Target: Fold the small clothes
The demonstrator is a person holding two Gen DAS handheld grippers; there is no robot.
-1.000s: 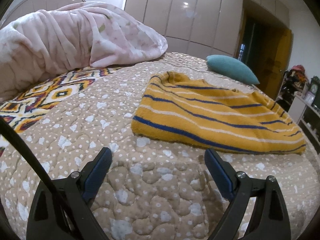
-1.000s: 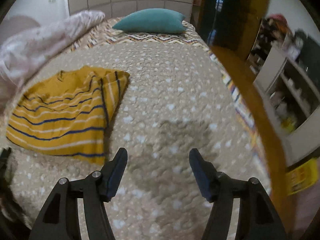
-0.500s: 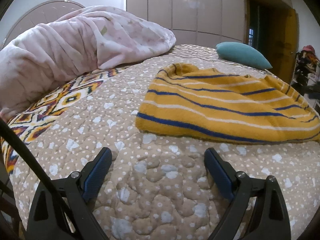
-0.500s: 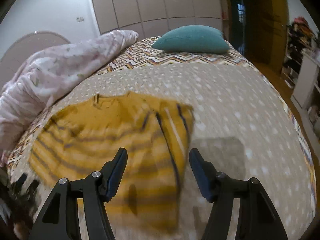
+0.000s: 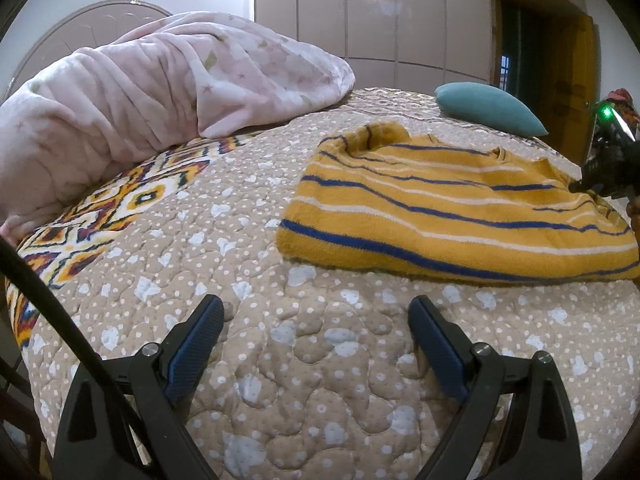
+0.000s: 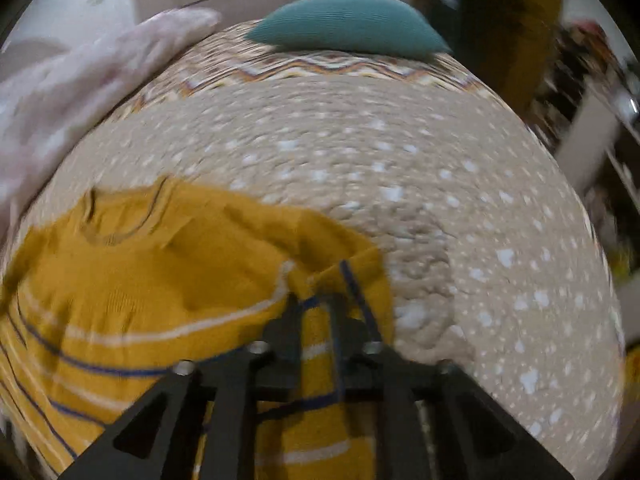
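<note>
Jaws of my right gripper (image 6: 316, 304) closing w/ a fold of the yellow striped sweater (image 6: 132, 280) between them. Left gripper (image 5: 316, 316) wide open, holding nothing, over the quilt (image 5: 240, 240); sweater lies ahead-right of it.

We find no legible text, label, brand, number or sign in either view. The striped sweater (image 5: 452, 216), the quilted bedspread (image 5: 304, 364), the pink blanket (image 5: 160, 84) and the teal pillow (image 5: 486, 109) carry patterns only, no lettering.
</note>
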